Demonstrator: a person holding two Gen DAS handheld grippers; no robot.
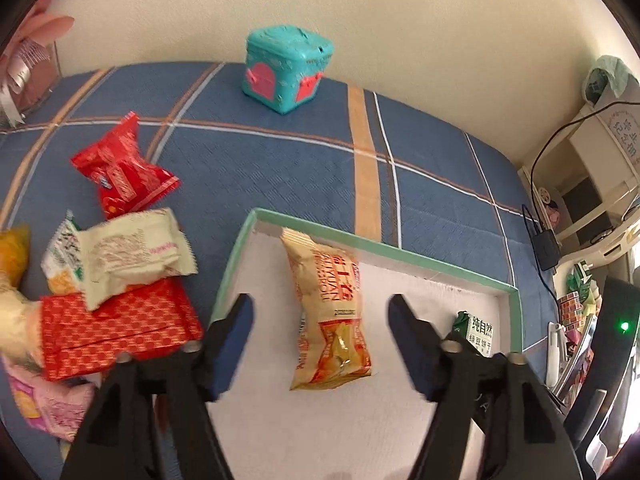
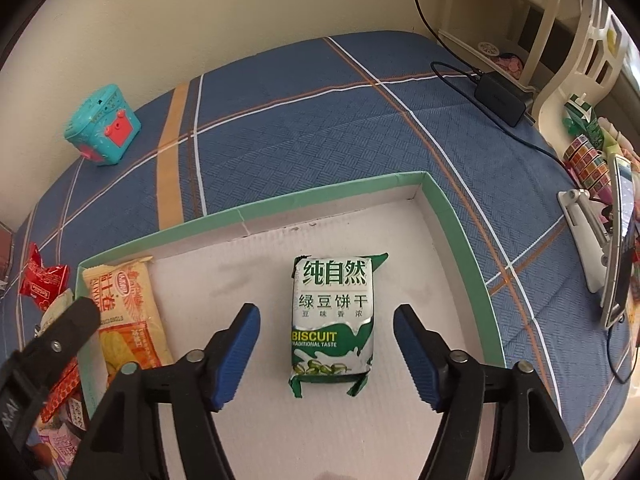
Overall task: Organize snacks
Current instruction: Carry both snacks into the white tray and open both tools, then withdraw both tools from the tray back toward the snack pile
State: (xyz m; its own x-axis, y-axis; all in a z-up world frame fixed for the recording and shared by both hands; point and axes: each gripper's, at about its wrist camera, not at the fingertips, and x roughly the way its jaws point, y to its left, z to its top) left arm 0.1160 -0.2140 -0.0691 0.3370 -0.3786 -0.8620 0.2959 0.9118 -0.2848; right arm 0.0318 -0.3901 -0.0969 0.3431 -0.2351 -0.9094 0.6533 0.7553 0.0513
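Loose snack packets, including a red checkered packet (image 1: 116,326), lie piled on the blue plaid cloth (image 1: 280,160) left of the green-rimmed white tray (image 1: 384,254). Inside: orange-yellow packet (image 1: 330,308) left, green-white biscuit pack (image 2: 333,322) right, apart. Left gripper (image 1: 320,344) and right gripper (image 2: 327,354) hover above, jaws spread, empty.

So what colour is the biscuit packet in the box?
The biscuit packet is green and white, with green beans pictured at the bottom. The right wrist view shows it best.

At the centre of your right wrist view, the green-and-white biscuit pack (image 2: 333,322) reads "纯自然", "绿豆饼干", "BISCUIT" and "TRADITIONAL TASTE". The yellow snack bag (image 2: 126,316) at lower left carries print too small to read.
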